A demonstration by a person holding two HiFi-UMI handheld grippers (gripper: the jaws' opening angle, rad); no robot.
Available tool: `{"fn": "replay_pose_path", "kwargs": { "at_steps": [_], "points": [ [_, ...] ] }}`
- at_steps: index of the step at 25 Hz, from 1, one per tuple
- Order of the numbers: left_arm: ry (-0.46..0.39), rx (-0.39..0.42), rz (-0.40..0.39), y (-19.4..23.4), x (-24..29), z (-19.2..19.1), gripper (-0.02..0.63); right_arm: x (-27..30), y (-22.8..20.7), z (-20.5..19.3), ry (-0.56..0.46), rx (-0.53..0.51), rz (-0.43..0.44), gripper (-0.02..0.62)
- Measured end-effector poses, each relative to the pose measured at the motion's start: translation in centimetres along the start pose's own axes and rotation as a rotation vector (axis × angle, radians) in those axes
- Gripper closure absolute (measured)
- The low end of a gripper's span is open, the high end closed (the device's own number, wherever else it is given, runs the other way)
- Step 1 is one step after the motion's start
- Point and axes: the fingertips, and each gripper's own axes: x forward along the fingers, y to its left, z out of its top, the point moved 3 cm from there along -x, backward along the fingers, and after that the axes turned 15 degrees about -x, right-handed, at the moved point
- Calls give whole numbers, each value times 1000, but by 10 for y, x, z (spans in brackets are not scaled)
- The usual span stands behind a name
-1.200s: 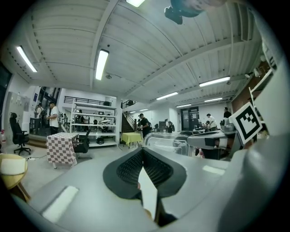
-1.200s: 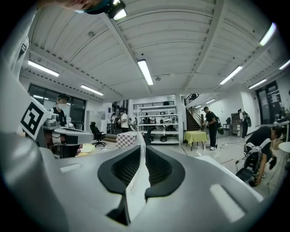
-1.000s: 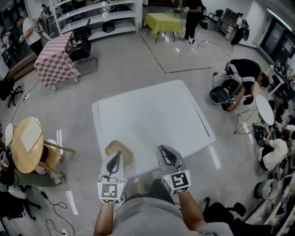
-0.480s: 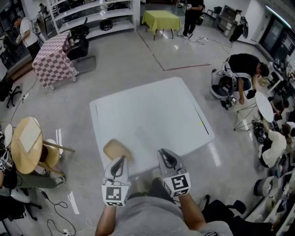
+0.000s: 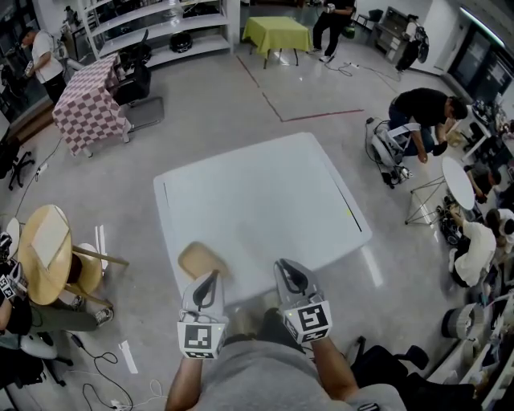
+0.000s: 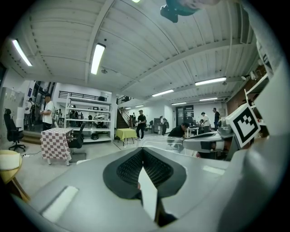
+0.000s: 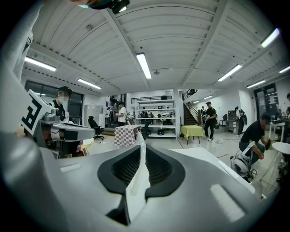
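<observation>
Both grippers are held side by side low over the near edge of a white table (image 5: 257, 201), pointing out into the room. My left gripper (image 5: 209, 281) is shut with nothing between its jaws; its pads (image 6: 131, 167) meet along a thin line. A flat tan piece (image 5: 201, 260) lies on the table just ahead of it, near the front left corner. My right gripper (image 5: 286, 273) is also shut and holds nothing; its pads (image 7: 156, 170) are pressed together. Each gripper's marker cube shows in the other's view.
A round wooden table (image 5: 44, 241) stands at the left, a checkered table (image 5: 84, 100) and office chair (image 5: 132, 84) at the far left, a yellow-green table (image 5: 277, 34) and shelves (image 5: 161, 24) at the back. A person crouches at the right (image 5: 418, 108). Cables lie on the floor.
Both grippers stay shut and hold almost the same place. The views have drifted slightly, and people in the background have moved about.
</observation>
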Motion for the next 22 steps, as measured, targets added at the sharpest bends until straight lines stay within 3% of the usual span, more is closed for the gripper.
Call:
{"fn": "replay_pose_path", "kwargs": {
  "at_steps": [22],
  "points": [
    [-4,-3,2,1,-2,3,595,0,0,4,-5,0,-1,555]
  ]
}}
